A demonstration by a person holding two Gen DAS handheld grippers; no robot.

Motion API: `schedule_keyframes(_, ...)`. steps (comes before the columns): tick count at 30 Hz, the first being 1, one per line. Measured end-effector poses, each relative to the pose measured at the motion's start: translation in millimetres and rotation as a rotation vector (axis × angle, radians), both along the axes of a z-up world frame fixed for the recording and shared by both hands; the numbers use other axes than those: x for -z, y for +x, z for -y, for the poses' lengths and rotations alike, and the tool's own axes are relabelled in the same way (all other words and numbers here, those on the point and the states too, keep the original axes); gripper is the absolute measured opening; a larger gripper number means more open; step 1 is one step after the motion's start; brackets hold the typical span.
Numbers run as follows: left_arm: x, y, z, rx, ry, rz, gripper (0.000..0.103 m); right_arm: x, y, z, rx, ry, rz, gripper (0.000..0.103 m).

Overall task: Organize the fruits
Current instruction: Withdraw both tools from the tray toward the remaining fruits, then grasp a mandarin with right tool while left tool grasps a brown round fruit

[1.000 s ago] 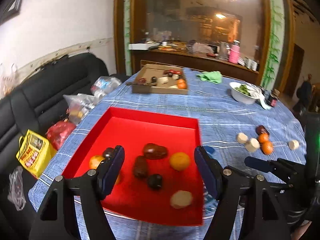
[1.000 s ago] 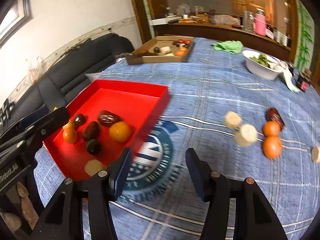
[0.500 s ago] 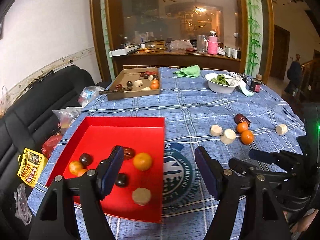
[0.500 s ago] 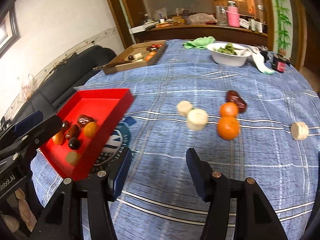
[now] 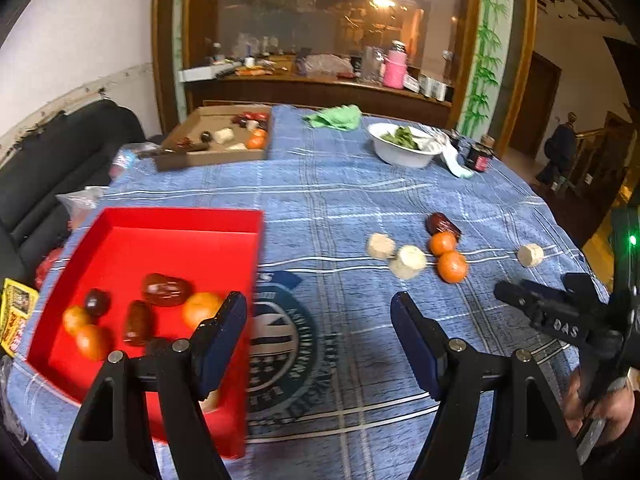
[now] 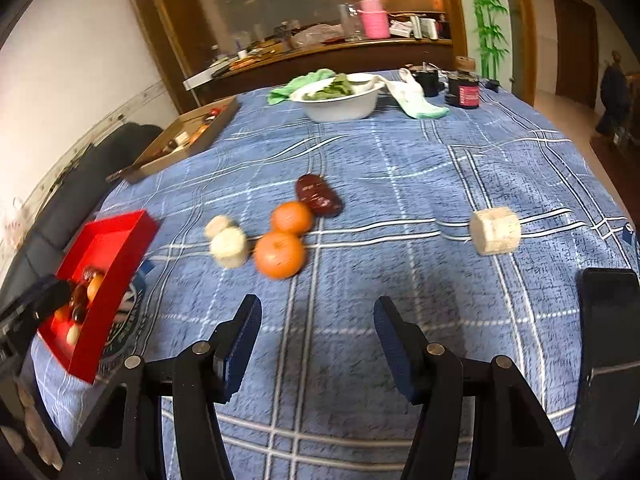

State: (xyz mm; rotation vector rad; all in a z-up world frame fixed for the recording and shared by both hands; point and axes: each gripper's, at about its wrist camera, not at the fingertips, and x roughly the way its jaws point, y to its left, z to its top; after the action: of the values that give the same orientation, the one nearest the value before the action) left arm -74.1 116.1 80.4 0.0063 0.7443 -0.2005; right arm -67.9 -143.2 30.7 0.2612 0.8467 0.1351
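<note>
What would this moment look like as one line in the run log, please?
left gripper: open, empty | right gripper: open, empty | red tray: part-filled | oranges: on cloth

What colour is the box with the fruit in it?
Bright red: the box shows best in the left wrist view.

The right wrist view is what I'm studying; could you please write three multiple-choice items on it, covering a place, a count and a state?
1. Where is the red tray?
A. Left edge of the table
B. Beside the white bowl
C. Between the jaws

2. How many oranges lie loose on the tablecloth?
A. One
B. Two
C. Four

3. What is the right gripper holding?
A. An orange
B. A date
C. Nothing

Answers: 1 A, the tray sits far left. 2 B, the near orange and far orange touch. 3 C, only cloth shows between the open jaws.
</note>
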Motion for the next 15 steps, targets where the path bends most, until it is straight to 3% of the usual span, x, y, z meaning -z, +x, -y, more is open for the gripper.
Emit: schedule_keyframes(15,29.3,45.5,33.1,0.064,-0.048,-0.102,0.073,16.4,64.1,-39.4,-0.119,-0.074,-0.029,0.059)
